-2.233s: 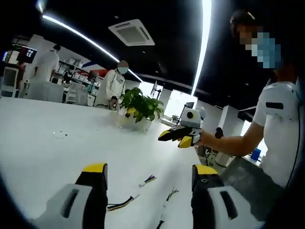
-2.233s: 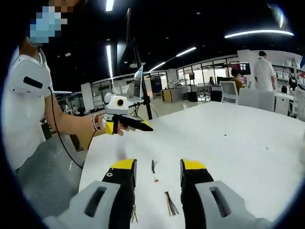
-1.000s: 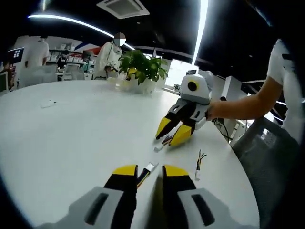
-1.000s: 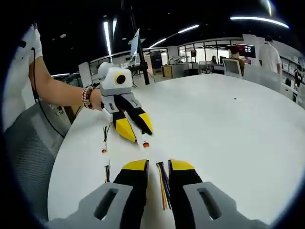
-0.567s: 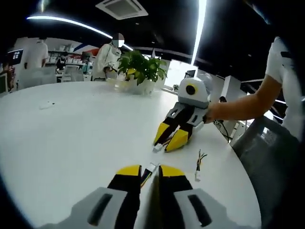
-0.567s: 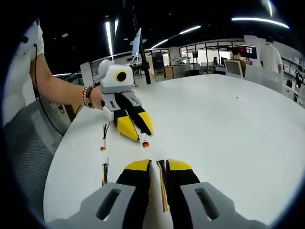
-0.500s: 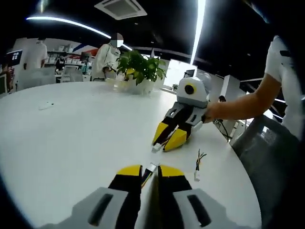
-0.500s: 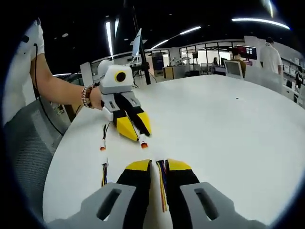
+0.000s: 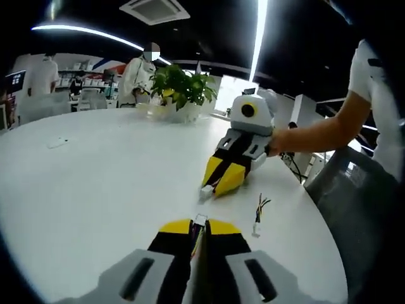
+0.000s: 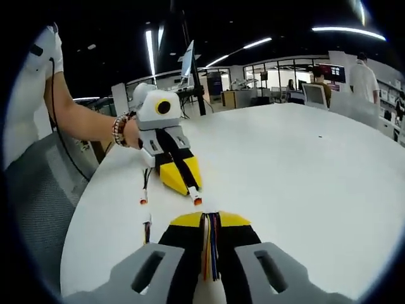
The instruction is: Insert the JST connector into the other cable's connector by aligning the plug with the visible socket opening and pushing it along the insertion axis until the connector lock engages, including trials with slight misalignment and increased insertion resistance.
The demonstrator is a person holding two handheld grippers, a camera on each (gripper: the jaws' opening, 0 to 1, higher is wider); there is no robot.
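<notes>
Progress is judged to be early: each cable is gripped, but no mating of plug and socket is yet seen. In the left gripper view, the left gripper (image 9: 200, 229) is pressed together on a cable whose white connector (image 9: 200, 220) juts just past the yellow tips, low over the white table (image 9: 95, 171). Further along the table, the right gripper (image 9: 218, 185) is seen closed as well, with a small white connector end (image 9: 205, 189) at its tips. In the right gripper view, a bundle of coloured wires (image 10: 209, 247) is pinched between the right gripper's own jaws, and the two connector ends remain apart. Alignment, insertion and lock engagement are all left to be done. A spare cable (image 9: 257, 215) lies loose just beside the grippers. As for containers, a white planter (image 9: 180, 111) holding a leafy plant stands far off on the table.
</notes>
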